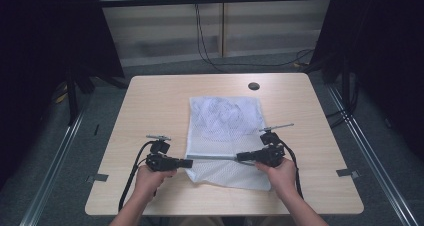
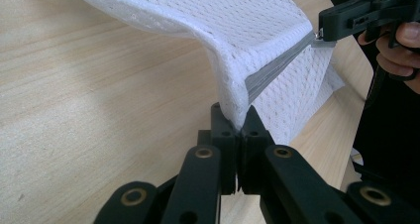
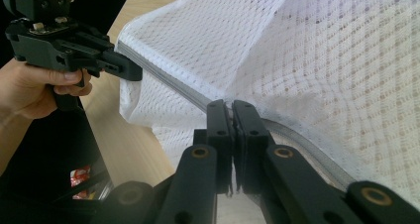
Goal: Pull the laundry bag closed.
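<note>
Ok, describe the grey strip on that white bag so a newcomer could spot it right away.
On the wooden table lies a white mesh bag. Near its front end, a grey zipper strip runs across it between the left tool and right tool. It is the bag's one smooth grey band.

The desk [image 1: 150,111] is a light wood-grain top with rounded corners, standing on grey floor. A white mesh bag [image 1: 225,121] lies on it, right of the middle, its far end flat on the wood and reaching toward the far edge, its near end close to the near edge. A grey zipper band [image 2: 277,68] runs across the bag near that end. A small dark round disc [image 1: 254,86] sits near the far edge, right of centre
</note>
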`<state>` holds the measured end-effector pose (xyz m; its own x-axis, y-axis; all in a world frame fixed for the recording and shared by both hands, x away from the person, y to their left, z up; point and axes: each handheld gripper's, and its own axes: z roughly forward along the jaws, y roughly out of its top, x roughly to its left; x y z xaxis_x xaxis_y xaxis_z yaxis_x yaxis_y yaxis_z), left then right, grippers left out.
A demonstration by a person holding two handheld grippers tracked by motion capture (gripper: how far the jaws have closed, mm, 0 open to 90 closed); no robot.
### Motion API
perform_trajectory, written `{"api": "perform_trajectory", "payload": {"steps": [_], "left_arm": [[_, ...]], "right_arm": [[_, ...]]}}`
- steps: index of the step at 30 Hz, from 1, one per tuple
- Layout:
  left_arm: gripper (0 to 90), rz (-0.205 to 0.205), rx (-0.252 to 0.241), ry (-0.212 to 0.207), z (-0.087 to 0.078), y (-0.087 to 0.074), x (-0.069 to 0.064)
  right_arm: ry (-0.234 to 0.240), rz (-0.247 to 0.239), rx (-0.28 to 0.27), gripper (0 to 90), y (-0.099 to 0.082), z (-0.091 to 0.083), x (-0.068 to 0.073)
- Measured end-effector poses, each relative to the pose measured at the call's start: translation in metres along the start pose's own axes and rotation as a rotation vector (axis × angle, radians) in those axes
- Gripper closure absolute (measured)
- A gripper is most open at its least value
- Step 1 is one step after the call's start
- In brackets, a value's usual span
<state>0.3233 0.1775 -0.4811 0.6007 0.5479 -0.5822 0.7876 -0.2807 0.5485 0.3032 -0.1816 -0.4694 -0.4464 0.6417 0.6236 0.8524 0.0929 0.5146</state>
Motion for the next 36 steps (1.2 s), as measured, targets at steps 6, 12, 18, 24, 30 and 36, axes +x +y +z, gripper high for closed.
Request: {"api": "perform_trajectory", "payload": {"steps": [6, 12, 18, 24, 30, 36], "left_arm": [[88.6, -0.002, -0.004, -0.004, -0.002, 0.000, 0.001], [88.7, -0.001, -0.002, -0.003, -0.002, 0.000, 0.002], [88.7, 0.002, 0.001, -0.001, -0.003, 0.000, 0.002], [88.7, -0.005, -0.003, -0.002, -0.004, 0.000, 0.002], [88.6, -0.006, -0.002, -0.001, -0.003, 0.000, 0.002], [88.7, -0.004, 0.001, -0.004, -0.003, 0.000, 0.002]], "right_arm": [[-0.001, 0.001, -0.003, 87.1, 0.000, -0.003, -0.002], [-0.006, 0.002, -0.004, 87.1, 0.000, -0.007, -0.003], [-0.008, 0.006, -0.008, 87.1, -0.001, -0.010, -0.006], [-0.019, 0.003, -0.009, 87.1, -0.002, -0.014, -0.008], [-0.019, 0.007, -0.009, 87.1, -0.004, -0.018, -0.010], [-0.018, 0.003, -0.010, 87.1, -0.004, -0.018, -0.011]]}}
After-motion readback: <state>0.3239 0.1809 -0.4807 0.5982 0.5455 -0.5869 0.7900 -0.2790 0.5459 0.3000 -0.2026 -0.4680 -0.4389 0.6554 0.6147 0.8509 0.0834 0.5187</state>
